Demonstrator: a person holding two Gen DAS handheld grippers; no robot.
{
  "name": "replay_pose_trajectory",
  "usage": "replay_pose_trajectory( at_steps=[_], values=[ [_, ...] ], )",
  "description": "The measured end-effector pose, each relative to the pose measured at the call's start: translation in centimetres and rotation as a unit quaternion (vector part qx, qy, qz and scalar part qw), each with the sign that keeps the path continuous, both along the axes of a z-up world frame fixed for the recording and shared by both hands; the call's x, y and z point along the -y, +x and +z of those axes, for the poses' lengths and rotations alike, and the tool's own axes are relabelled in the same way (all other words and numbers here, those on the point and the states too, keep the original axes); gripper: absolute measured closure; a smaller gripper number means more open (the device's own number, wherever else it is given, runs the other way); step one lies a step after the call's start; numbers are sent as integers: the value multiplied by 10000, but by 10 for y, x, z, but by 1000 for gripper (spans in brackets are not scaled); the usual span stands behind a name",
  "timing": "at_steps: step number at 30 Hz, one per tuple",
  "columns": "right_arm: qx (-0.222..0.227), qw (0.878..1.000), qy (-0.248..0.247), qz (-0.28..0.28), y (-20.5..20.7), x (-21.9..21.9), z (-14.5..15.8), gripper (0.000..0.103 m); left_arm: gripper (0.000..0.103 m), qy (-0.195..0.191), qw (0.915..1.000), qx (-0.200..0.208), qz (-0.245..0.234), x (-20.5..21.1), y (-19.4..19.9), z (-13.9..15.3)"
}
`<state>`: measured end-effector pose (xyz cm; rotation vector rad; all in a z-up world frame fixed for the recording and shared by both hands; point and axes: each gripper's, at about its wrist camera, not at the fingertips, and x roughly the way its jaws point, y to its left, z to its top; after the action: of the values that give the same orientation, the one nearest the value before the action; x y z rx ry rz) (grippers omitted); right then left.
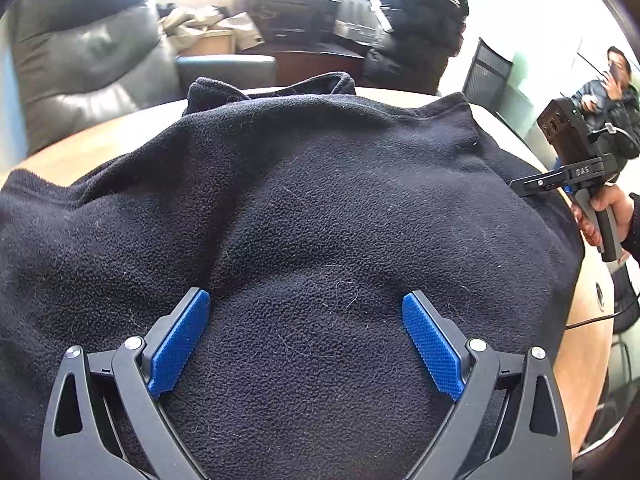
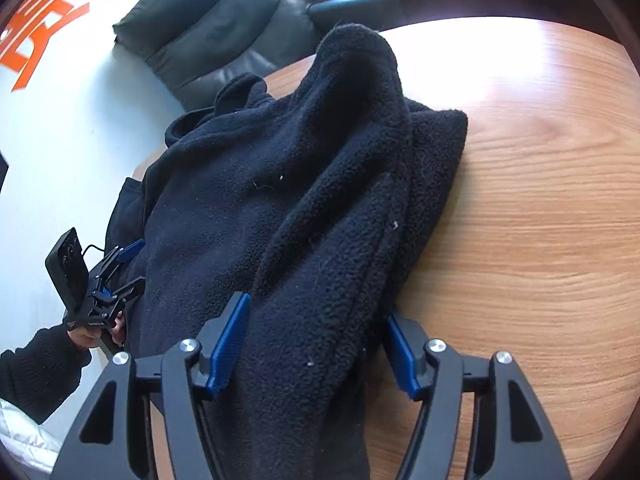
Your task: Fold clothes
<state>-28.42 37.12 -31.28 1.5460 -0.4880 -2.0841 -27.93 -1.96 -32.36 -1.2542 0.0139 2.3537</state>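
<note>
Matt fleece on glossy wood-grain

The black fleece jacket [image 2: 304, 184] is nubbly, matt cloth flecked with lint; the table [image 2: 540, 220] is smooth wood-grain with sheen at 12 o'clock; the armchair [image 1: 84, 56] looks like creased, glossy leather; blue finger pads [image 1: 180, 344] are ribbed plastic.

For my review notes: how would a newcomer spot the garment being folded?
Find the round wooden table in front of the dark leather armchair. The dark navy fleece garment lies heaped across it. It is the table's only fabric item, fuzzy and lint-flecked, with one fold humped up.
</note>
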Motion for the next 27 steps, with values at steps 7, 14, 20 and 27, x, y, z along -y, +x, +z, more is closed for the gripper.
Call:
replay_pose_trajectory(
  at_steps=[7, 14, 20, 27],
  values=[
    [-60, 9994, 153, 305, 2, 0, 8, 52, 5, 823, 9943, 666, 121, -22, -2, 37],
    [-152, 9993, 93, 331, 12, 1, 12, 64, 58, 517, 9974, 471, 157, -35, -32, 14],
    [-213, 9986, 206, 429, 12, 10, 13, 72, 100, 882, 9935, 655, 284, -14, -38, 7],
    [-437, 9979, 385, 290, 21, 8, 24, 76, 100, 1231, 9910, 524, -65, -12, -26, 40]
  ],
)
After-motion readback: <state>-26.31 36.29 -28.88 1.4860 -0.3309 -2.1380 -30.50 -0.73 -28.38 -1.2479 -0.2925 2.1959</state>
